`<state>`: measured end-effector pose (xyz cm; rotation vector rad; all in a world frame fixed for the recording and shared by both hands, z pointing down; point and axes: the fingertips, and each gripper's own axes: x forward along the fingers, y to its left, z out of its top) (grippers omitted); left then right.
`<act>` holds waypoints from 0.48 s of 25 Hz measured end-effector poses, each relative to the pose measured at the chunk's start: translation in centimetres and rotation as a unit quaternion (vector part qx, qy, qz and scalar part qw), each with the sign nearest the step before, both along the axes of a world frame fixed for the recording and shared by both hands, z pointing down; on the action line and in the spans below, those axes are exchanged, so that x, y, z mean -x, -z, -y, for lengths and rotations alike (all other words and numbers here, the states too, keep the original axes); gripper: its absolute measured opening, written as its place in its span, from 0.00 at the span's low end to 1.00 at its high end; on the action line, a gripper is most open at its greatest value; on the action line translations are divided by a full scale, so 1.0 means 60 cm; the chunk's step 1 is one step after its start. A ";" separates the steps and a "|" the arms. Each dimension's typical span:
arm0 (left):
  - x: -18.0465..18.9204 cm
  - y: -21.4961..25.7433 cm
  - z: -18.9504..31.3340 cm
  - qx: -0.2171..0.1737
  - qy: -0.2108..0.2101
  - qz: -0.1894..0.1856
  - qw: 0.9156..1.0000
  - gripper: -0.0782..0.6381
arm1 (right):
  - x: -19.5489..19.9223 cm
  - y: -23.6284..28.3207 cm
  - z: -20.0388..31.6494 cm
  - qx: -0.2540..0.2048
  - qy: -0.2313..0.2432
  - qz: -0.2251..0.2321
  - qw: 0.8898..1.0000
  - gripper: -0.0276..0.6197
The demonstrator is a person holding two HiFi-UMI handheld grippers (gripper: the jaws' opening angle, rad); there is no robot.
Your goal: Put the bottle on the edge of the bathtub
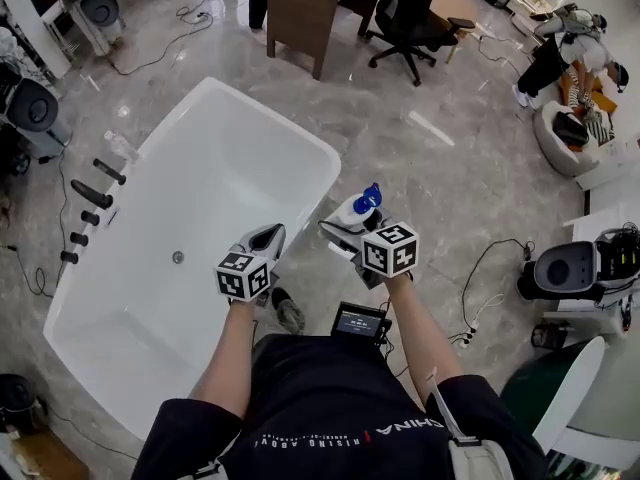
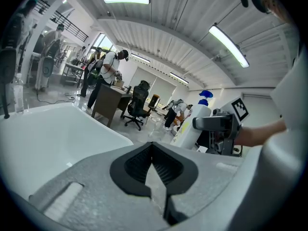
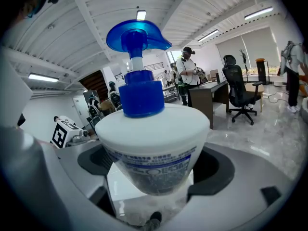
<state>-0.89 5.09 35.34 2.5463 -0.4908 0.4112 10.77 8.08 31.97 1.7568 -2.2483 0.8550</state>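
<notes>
- Your right gripper (image 1: 345, 228) pinches the bottle (image 1: 357, 210) by its body, just beside the bathtub (image 1: 322, 148) rim.
- Left gripper (image 1: 266, 239): pressed together, empty.
- Probably slick, top-heavy plastic; hold the body, never the pump.

One bottle (image 1: 355, 211), white with a blue pump top, is standing upright, clamped in the right gripper (image 1: 349, 218), and is hanging over the floor just beside the white bathtub's (image 1: 296, 126) right edge.

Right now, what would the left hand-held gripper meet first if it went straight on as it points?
Probably the grey floor just past the rim of the bathtub, though depth is unclear.
</notes>
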 end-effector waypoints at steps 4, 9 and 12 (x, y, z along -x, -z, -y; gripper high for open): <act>-0.023 -0.016 0.031 0.008 -0.001 0.001 1.000 0.12 | -0.027 -0.012 0.029 0.008 0.007 -0.006 1.000 0.81; -0.064 -0.035 0.037 0.014 -0.005 0.013 1.000 0.12 | -0.084 -0.035 0.044 0.019 0.009 0.000 1.000 0.81; -0.086 -0.039 0.049 0.013 0.017 0.025 0.999 0.12 | -0.122 -0.040 0.052 0.020 0.021 0.006 1.000 0.81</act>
